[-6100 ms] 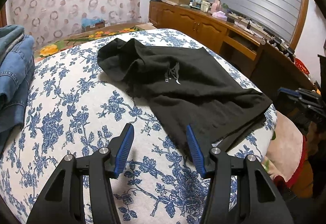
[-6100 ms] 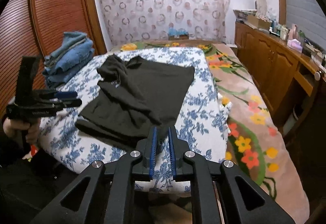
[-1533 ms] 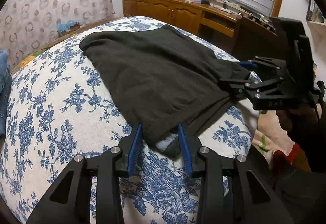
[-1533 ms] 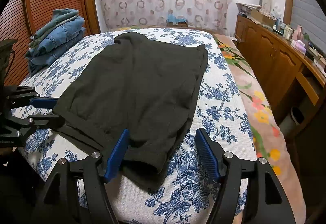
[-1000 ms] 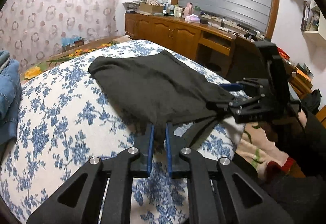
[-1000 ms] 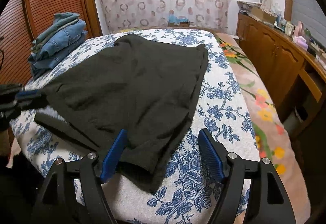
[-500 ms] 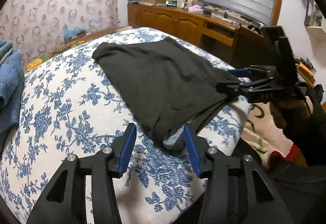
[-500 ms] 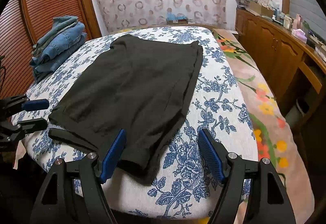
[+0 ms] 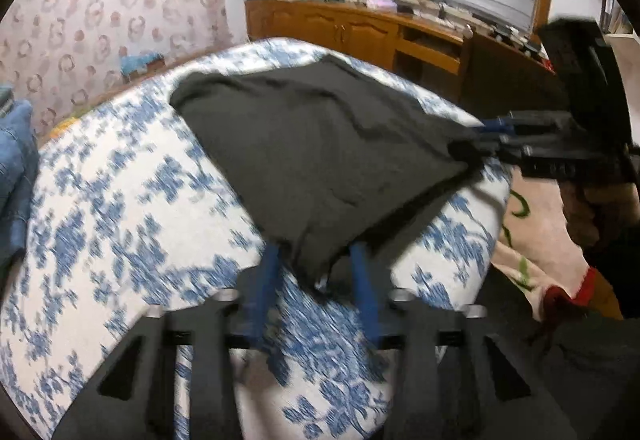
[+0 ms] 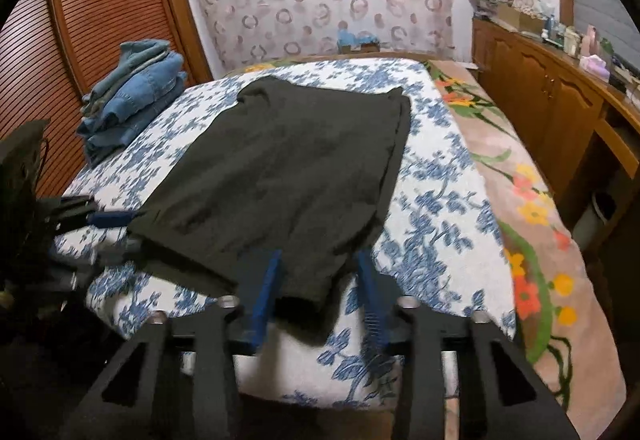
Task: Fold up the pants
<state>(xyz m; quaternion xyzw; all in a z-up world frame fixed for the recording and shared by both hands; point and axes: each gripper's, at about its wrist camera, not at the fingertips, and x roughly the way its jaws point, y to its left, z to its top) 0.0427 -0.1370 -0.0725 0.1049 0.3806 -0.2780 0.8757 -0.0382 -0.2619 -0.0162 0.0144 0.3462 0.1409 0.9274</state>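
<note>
I see a bed covered in a blue-and-white floral sheet. Dark pants lie spread flat across its middle, reaching the near edge. A stack of folded jeans sits at the far left.

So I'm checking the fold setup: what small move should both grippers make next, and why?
Probably close both on the near corners. The left gripper and right gripper are open, each straddling a near corner of the black pants, which lie flat on the floral bed.
</note>
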